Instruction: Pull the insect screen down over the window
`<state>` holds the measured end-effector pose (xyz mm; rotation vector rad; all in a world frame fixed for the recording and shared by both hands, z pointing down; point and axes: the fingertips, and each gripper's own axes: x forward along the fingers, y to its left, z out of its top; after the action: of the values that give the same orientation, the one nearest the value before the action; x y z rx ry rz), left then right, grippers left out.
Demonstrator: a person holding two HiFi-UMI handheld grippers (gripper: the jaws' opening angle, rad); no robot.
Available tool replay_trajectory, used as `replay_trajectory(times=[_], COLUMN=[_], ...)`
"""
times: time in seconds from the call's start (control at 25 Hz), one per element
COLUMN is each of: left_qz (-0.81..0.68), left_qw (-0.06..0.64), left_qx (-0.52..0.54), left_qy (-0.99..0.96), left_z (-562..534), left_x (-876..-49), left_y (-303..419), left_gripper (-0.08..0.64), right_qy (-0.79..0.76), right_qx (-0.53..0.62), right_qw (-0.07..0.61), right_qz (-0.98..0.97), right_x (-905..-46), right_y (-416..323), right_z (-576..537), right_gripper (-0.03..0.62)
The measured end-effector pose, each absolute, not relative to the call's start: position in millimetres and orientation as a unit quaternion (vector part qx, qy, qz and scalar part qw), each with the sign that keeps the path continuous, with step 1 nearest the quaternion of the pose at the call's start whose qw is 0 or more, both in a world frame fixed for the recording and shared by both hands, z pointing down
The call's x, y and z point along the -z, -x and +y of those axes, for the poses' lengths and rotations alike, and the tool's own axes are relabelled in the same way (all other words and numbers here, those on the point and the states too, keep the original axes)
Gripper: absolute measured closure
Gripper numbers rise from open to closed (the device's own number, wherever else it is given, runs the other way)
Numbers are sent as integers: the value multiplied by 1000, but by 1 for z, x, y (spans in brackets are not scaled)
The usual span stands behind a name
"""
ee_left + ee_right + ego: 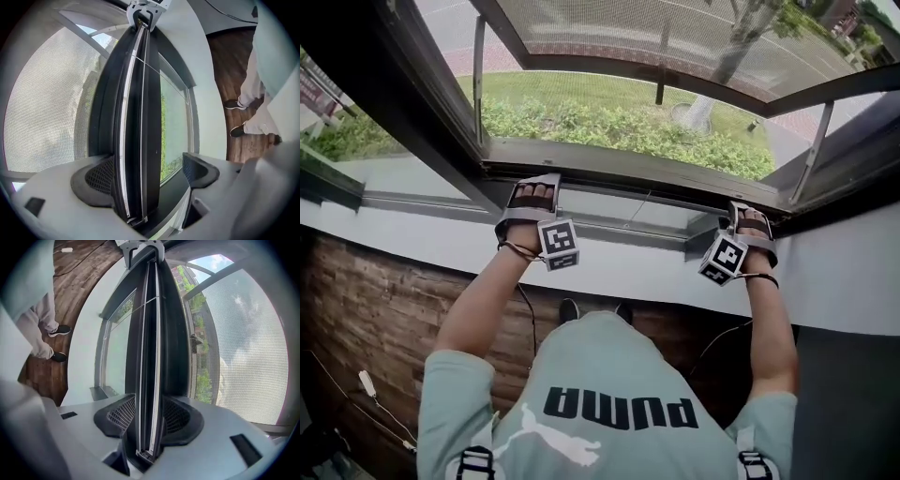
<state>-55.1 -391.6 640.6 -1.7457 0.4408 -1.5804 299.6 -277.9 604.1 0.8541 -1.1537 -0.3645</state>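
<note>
1. Head view: the left gripper (534, 183) and right gripper (750, 217) both sit on a dark bar (647, 190) low at the window, just above the sill (619, 258).
   - The bar's long axis runs left-right, with one gripper near each end and neither clearly nearer.
   - Screen mesh (675, 28) shows only at the top edge. I can't tell here whether mesh covers the clear green band between it and the bar.
   - The hands cover the jaws in this view.
2. Left gripper view: the bar (136, 117) runs straight away between the jaws of the left gripper (147, 173).
   - The jaws stand wide. One pad touches the bar on the mesh (47, 108) side, and the other is well apart on the glass side, so there is no clamp.
   - The right gripper (145, 9) is at the far end, cut off by the frame.
3. Right gripper view: the right gripper (151, 417) is closed on the bar (152, 333), with both pads pressing it.
   - Mesh (243, 348) lies to the outer side.
   - The left gripper (140, 247) is at the far end, mostly cropped.
4. Judgement: the bar looks like the screen's pull rail, at or near the bottom.
   - Any further pull goes down, across the bar's axis.
   - The seat or latch under the bar is hidden.
</note>
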Motion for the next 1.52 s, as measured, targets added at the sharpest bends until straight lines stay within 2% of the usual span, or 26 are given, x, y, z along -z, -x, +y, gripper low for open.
replay_trajectory(times=[0.64, 1.28, 1.32, 1.4, 1.52], left_qz=[162, 229, 238, 256, 243], left_qw=[360, 384, 395, 415, 390], left_qx=[622, 561, 554, 543, 550], left_qy=[676, 697, 693, 684, 697], left_z=[-386, -397, -400, -406, -397], left_x=[-681, -683, -680, -673, -683], left_y=[58, 48, 48, 48, 50], left_gripper=[118, 118, 120, 121, 121], right_qy=[-383, -458, -466, -474, -470], right_qx=[152, 207, 214, 225, 218], right_qw=[751, 719, 714, 708, 715], right_qz=[-516, -480, -477, -473, -469], right_x=[-647, -649, -647, -644, -647], right_y=[-298, -299, -300, -300, -298], right_z=[-270, -280, -284, -289, -286], right_gripper=[414, 414, 416, 467, 466])
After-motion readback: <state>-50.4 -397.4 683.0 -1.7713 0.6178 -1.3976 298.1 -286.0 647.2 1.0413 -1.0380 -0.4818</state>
